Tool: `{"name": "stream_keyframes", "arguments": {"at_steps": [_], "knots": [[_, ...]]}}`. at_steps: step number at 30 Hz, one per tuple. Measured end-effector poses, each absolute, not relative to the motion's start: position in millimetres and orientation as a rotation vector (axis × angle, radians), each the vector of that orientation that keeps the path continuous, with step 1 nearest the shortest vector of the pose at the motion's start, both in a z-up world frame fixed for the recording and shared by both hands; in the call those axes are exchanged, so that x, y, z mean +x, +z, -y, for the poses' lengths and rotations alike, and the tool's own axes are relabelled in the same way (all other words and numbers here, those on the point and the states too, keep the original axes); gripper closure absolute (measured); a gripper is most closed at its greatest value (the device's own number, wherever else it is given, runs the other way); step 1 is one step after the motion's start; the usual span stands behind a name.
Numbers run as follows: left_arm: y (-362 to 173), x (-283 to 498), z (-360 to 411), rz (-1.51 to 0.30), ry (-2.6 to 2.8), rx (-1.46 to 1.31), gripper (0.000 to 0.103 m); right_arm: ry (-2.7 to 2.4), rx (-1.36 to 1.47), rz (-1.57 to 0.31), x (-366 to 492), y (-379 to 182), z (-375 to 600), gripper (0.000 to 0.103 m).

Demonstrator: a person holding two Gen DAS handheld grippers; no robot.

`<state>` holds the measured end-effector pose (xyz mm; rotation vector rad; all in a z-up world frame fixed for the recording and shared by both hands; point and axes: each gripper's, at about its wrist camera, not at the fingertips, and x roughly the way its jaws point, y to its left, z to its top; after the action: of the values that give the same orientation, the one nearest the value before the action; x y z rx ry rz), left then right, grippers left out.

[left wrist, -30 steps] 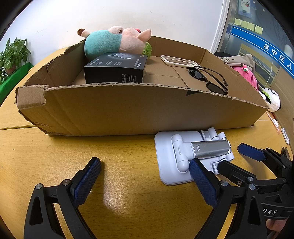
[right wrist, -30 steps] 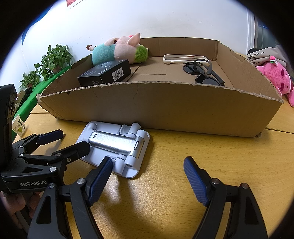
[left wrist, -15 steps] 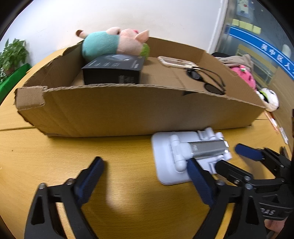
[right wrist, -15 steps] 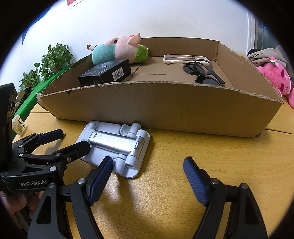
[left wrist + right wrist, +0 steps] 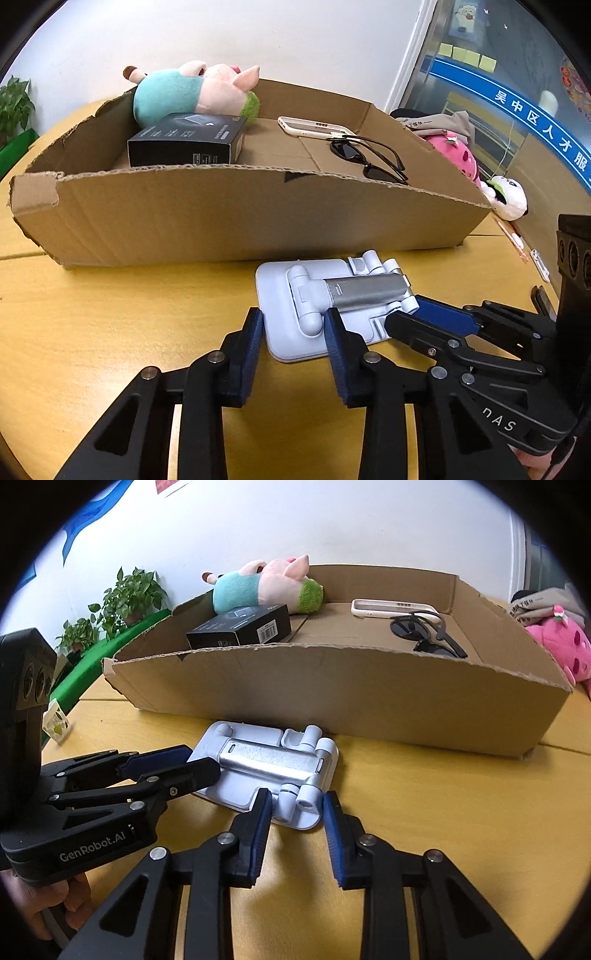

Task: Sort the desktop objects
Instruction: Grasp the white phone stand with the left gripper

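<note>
On the table (image 5: 110, 332), the phone stand (image 5: 332, 299) lies between both claws.

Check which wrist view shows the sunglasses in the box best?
Left wrist view: the sunglasses show both lenses and folded arms above the cardboard box front wall. In the right wrist view the sunglasses sit lower behind that wall, near lens partly cut off.

I see both views bright, evenly lit, sharp. Soft shadows lie under the stand (image 5: 269, 771) and box (image 5: 236, 218). Fisheye bends the box rim; corners vignette black.
</note>
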<state>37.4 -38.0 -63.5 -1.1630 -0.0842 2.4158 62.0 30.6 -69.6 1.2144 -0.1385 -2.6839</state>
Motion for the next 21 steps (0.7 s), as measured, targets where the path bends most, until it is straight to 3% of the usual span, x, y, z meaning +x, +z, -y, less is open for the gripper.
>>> {"name": "stream_keyframes", "arguments": {"at_steps": [10, 21], "knots": [[-37, 57, 34, 0.095, 2.433, -1.117, 0.068, -2.702, 1.138, 0.191, 81, -51, -40, 0.076], [41, 69, 34, 0.089, 2.516, -0.900, 0.068, -2.783, 0.886, 0.187, 94, 22, -45, 0.077]]}}
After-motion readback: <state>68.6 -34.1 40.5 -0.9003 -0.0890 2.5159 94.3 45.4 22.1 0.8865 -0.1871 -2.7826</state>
